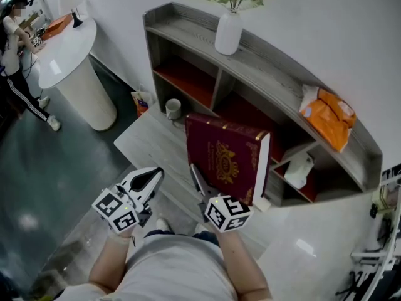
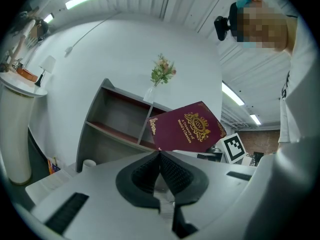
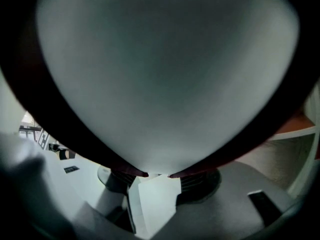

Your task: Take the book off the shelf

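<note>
My right gripper (image 1: 207, 185) holds a thick maroon book (image 1: 225, 158) with a gold crest, upright and slightly tilted, in front of the grey shelf (image 1: 263, 74). The book is clear of the compartments. In the right gripper view its pale page edge (image 3: 165, 74) fills the picture, with the maroon covers on both sides, and my right gripper (image 3: 157, 175) is shut on its lower end. My left gripper (image 1: 153, 177) hangs low at the left, shut and empty. From the left gripper view the book (image 2: 187, 129) floats above my left gripper (image 2: 159, 156), which does not touch it.
A white vase of flowers (image 1: 229, 33) and an orange bag (image 1: 329, 115) sit on the shelf top. A white cup (image 1: 173, 108) stands by the lower left compartment and a white bag (image 1: 299, 168) in the right one. A round white table (image 1: 69, 68) and a person (image 1: 12, 55) are far left.
</note>
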{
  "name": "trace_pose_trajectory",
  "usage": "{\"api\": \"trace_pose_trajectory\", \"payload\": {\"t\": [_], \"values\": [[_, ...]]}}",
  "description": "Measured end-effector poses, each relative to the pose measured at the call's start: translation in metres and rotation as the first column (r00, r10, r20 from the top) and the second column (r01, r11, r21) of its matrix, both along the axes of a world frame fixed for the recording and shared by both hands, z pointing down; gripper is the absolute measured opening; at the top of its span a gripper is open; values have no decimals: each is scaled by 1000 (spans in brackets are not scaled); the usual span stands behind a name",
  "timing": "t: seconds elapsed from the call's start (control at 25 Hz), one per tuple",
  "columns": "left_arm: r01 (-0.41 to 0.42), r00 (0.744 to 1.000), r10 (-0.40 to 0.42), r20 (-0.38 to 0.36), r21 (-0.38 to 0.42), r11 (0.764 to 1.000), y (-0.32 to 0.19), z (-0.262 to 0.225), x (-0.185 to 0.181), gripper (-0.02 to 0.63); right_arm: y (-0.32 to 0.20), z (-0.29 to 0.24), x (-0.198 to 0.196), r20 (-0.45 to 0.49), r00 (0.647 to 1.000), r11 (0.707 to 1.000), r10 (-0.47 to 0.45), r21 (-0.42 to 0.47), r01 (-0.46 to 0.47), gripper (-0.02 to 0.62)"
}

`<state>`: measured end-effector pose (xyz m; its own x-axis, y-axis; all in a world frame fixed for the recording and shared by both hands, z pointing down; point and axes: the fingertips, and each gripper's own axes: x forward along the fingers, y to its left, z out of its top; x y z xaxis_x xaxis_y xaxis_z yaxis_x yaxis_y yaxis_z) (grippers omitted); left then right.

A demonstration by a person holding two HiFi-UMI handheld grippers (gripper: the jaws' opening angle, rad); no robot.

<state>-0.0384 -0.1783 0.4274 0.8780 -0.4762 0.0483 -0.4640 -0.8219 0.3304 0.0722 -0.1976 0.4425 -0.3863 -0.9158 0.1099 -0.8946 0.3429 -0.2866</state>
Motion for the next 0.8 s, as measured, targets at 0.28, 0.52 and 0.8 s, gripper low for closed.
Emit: {"api": "trace_pose_trajectory", "payload": {"t": [0.28,0.52,0.8], "values": [[-11,1000,11,3,-4,1000,-6,2,5,15,-4,2,7,38,999,1000,15,-10,-15,225],[-16,1000,16,12,-3,1000,-9,1,9,15,-7,6,18,99,994,999,44,-32,-41,227],[-17,1000,17,19,-1,1000,-10,3,10,15,-9,12,29,152,986,997,65,-50,-58,227]]}}
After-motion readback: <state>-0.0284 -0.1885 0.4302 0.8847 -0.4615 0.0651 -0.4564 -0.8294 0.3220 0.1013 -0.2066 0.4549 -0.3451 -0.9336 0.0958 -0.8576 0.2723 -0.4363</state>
